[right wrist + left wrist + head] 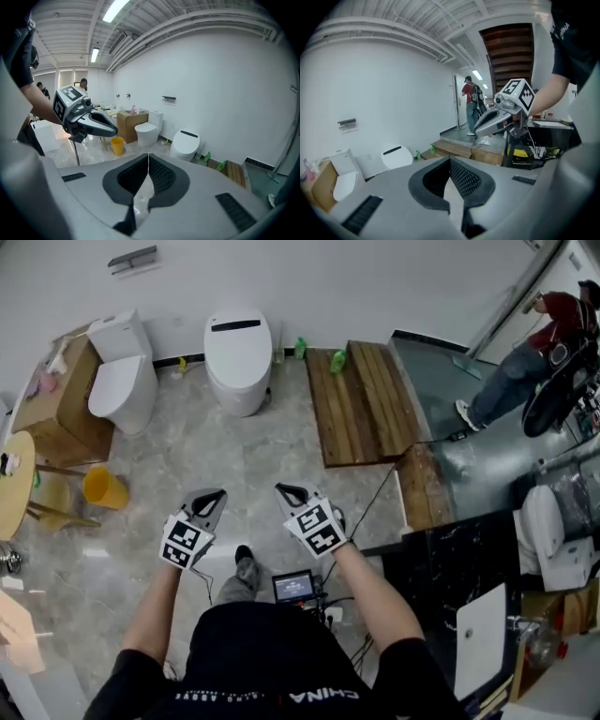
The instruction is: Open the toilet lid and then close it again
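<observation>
The left gripper [214,495] and the right gripper [286,491] are both clenched. In each gripper view the ribbed pads meet with nothing between them, and neither gripper touches anything. They hang side by side in the air, pointing forward and a little down over the grey marbled floor [234,451]. This floor runs up to a plain white wall [356,277]. Against that wall, well apart from both grippers and roughly straight ahead of them, stands the toilet [238,357], its toilet lid [238,334] down flat. Right of it lies a raised wooden platform [366,399] with green bottles [337,360] at its back edge. A black bench [450,554] borders the floor on the right. To the left stand a second toilet [122,385] with its lid also down, a brown cabinet [56,404] beside it, and a yellow bucket [103,487] nearer the person. A bystander in red [530,352] stands far right, beyond the platform. The floor between the grippers and the toilet lies open, edged by the platform on the right and the bucket on the left.
</observation>
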Demonstrator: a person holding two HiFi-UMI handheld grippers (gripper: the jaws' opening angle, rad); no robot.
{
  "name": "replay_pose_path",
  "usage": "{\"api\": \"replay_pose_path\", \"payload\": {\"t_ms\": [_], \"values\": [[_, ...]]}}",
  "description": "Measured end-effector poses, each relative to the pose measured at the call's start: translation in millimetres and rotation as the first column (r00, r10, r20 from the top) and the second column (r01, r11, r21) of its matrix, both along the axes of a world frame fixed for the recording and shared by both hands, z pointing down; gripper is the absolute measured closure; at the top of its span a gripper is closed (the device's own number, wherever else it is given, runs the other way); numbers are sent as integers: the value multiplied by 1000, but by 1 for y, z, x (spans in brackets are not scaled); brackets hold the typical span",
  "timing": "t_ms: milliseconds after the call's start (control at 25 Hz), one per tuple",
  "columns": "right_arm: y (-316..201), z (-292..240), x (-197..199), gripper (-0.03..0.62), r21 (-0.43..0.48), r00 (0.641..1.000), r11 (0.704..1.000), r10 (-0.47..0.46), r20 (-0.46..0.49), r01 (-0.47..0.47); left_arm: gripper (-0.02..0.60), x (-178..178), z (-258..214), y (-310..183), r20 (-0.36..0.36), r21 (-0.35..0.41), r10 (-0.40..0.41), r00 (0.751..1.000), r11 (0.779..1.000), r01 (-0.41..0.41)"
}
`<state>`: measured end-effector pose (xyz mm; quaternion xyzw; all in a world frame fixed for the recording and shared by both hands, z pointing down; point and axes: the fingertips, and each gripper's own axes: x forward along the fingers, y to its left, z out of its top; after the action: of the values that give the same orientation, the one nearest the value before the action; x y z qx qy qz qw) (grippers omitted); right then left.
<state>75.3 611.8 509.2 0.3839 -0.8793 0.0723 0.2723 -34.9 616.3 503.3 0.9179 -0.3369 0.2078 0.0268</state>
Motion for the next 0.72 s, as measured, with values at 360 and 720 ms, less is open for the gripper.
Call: {"api": "replay_pose_path", "payload": {"t_ms": [360, 720], "values": [[-157, -16, -54, 579, -10, 999, 999, 41, 11, -41, 572, -50, -8, -155, -11, 4, 47, 999, 999, -47], [-277, -7, -71, 579, -21, 999, 999, 44, 17, -43, 572, -80, 5, -264, 8, -20, 26, 1000, 999, -26]]}}
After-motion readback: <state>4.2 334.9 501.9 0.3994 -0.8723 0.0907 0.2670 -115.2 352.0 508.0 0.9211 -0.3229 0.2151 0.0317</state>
